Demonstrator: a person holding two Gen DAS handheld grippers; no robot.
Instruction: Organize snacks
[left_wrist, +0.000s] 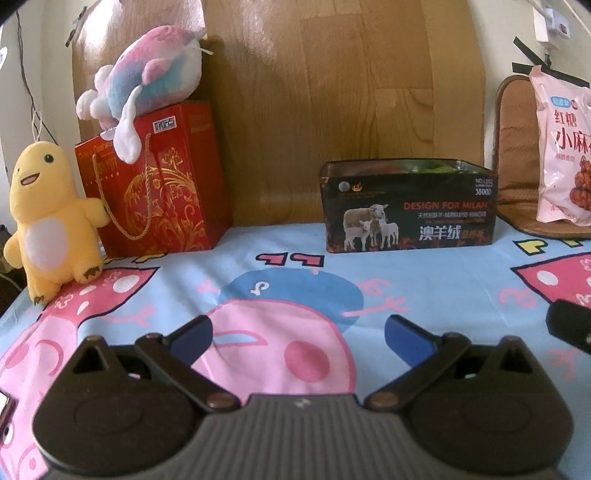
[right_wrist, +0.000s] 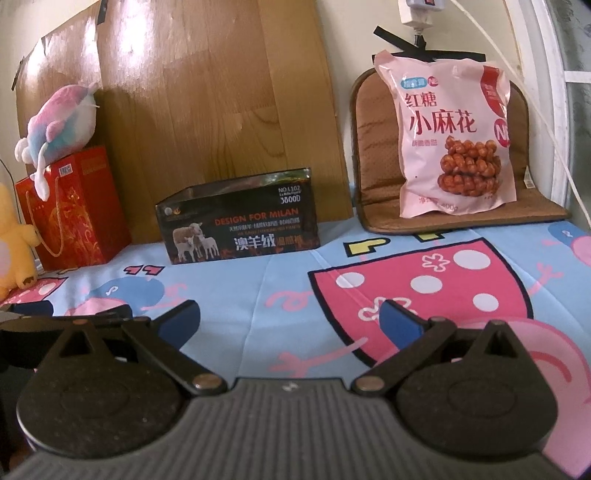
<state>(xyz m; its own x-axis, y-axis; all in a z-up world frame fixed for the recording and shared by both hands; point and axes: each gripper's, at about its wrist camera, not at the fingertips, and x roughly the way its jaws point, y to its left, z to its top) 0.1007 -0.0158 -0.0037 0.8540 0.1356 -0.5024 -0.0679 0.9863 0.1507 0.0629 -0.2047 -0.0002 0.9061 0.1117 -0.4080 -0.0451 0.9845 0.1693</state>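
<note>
A pink snack bag with fried twists printed on it leans upright on a brown cushion at the back right; it also shows in the left wrist view. A dark open tin box with sheep on its side stands on the cartoon cloth, holding some green and red packets; it also shows in the right wrist view. My left gripper is open and empty, low over the cloth, well short of the tin. My right gripper is open and empty, short of the bag.
A red gift bag with a pink-blue plush on top stands back left, beside a yellow plush. A wooden board leans against the wall behind. The cartoon cloth covers the surface. Cables hang at right.
</note>
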